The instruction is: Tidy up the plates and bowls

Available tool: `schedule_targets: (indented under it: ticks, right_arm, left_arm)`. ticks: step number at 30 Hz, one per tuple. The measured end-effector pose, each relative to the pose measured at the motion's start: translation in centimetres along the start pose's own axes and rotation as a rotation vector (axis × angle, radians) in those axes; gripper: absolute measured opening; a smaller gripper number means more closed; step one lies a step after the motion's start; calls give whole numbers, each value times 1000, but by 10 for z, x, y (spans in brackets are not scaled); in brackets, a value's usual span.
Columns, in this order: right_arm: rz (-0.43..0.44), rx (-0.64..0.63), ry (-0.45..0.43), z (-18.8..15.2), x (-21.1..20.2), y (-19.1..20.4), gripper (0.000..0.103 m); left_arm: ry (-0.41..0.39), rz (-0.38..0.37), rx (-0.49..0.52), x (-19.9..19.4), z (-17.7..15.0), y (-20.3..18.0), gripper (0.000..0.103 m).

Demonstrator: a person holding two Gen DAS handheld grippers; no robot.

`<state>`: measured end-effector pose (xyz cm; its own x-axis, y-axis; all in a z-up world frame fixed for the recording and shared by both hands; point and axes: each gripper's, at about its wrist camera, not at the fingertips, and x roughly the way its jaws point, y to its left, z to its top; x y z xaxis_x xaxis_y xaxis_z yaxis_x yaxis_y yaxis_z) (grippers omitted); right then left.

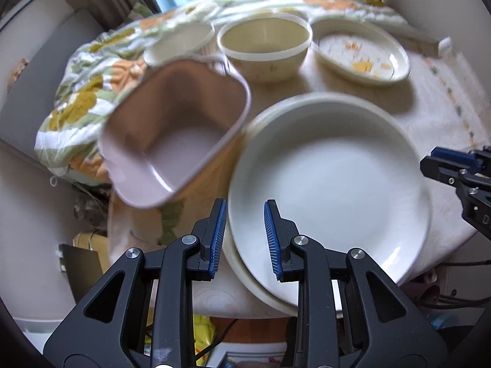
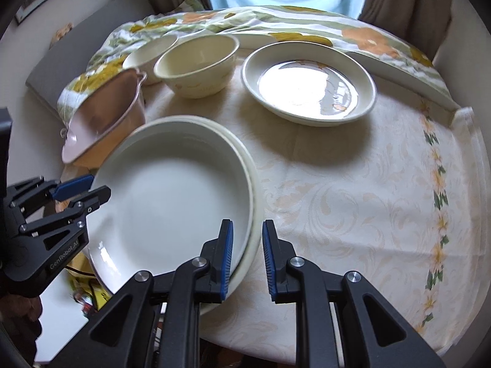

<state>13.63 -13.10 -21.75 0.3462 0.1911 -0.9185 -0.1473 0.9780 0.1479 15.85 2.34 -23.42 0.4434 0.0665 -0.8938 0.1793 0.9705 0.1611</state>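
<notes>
White plate (image 1: 330, 181) stacked on a cream plate (image 2: 255, 190) at table (image 2: 353, 202) edge, both grippers clamped on the stack's rims, left gripper (image 1: 245, 236) at 7 o'clock, right gripper (image 2: 248, 256) at 5; pink square dish (image 1: 175, 132) at 10, bowls beyond.

1. We're looking at a white plate (image 2: 172, 196) lying face up on a second white plate (image 2: 253, 190), stacked at the table's near edge.
2. We're seeing a pink square dish (image 1: 175, 132) tilting just beside that stack.
3. Two cream bowls (image 2: 196, 61) (image 2: 150, 52) are standing upright behind.
4. A cream floral plate (image 2: 308, 82) is lying flat, apart.
</notes>
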Motion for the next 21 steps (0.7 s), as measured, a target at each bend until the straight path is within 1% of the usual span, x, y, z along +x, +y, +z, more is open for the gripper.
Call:
schedule_targets:
  ticks: [3, 5, 7, 8, 9, 10, 11, 12, 13, 14, 15, 17, 19, 21]
  right_arm:
    - [11, 21, -36, 3, -19, -8, 18]
    - [23, 40, -72, 6, -38, -14, 18]
    - [33, 59, -113, 11, -57, -22, 18]
    - [34, 67, -131, 14, -65, -25, 18]
    - [32, 76, -152, 16, -74, -28, 23]
    - [26, 91, -184, 18, -83, -32, 42]
    - [18, 105, -211, 20, -92, -36, 58]
    - [20, 126, -239, 22, -101, -41, 89]
    - [26, 142, -261, 24, -107, -46, 98]
    - [29, 152, -276, 26, -112, -51, 98]
    - [27, 158, -284, 29, -115, -55, 98]
    - [13, 159, -286, 37, -119, -67, 98]
    - [-4, 151, -294, 46, -120, -83, 98]
    - [-9, 137, -290, 56, -122, -96, 98]
  left_arm:
    - [-64, -4, -5, -28, 9, 3, 23]
    - [-126, -25, -17, -51, 19, 6, 23]
    - [-217, -57, -36, -77, 33, 10, 23]
    - [-239, -66, -40, -83, 38, 10, 23]
    - [-262, -81, -44, -89, 45, 10, 27]
    - [-276, -105, -46, -92, 53, 9, 34]
    - [-284, -124, -49, -94, 60, 7, 64]
    - [-297, -138, -57, -94, 66, 5, 99]
    - [-324, -140, -67, -96, 69, 4, 102]
    - [-352, -147, -71, -99, 72, 0, 103]
    - [-354, -169, -67, -100, 78, -4, 103]
    - [-312, -190, -78, -94, 89, -14, 103]
    - [-273, -224, -114, -87, 99, -20, 103]
    - [-241, -238, -158, -80, 104, -23, 103]
